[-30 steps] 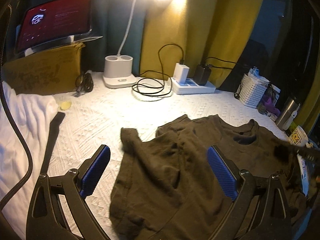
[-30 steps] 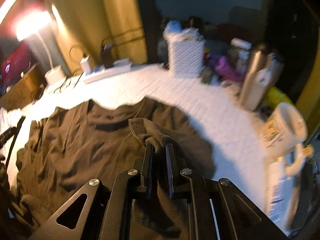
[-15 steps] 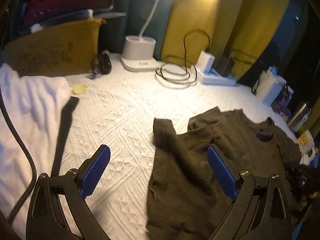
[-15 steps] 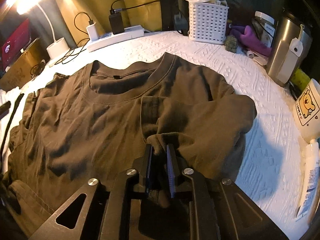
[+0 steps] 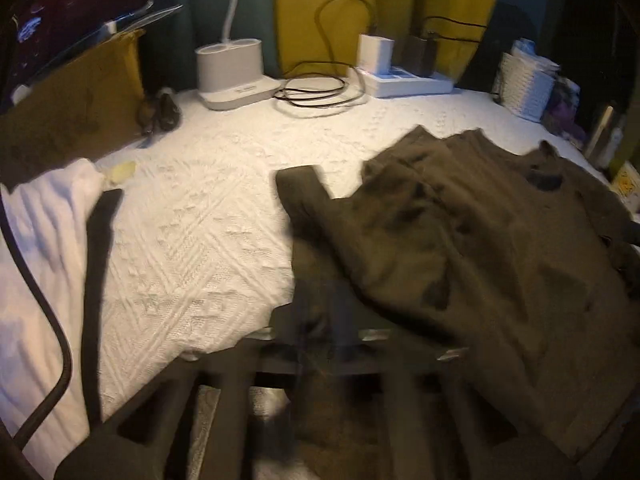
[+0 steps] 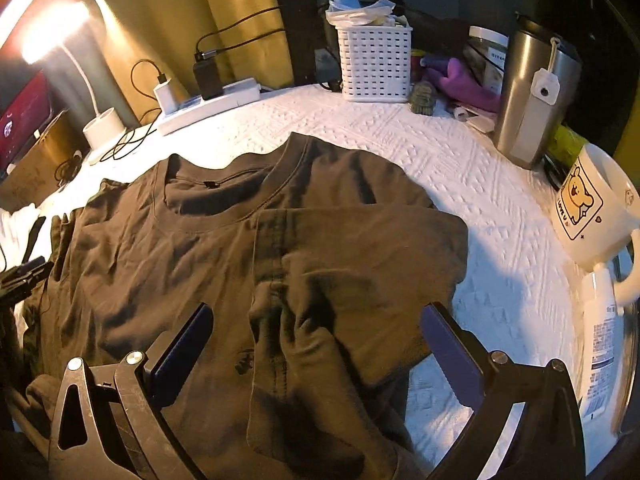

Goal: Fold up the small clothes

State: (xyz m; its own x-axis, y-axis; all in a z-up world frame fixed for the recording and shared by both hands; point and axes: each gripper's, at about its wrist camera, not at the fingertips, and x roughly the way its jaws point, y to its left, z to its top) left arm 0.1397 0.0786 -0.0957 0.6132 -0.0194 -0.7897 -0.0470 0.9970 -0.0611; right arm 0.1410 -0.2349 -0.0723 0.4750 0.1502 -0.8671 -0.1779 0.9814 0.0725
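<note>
A wide stretch of bare white quilted cover (image 5: 192, 240) is left open between the brown T-shirt (image 6: 248, 248) and the white cloth (image 5: 36, 248), crossed only by a dark strap (image 5: 96, 280). The far edge is blocked by the lamp base (image 5: 232, 76), coiled cable (image 5: 316, 92) and power strip (image 6: 208, 104). The right side is crowded by the white basket (image 6: 374, 64), steel flask (image 6: 532, 96) and bear mug (image 6: 592, 208).
</note>
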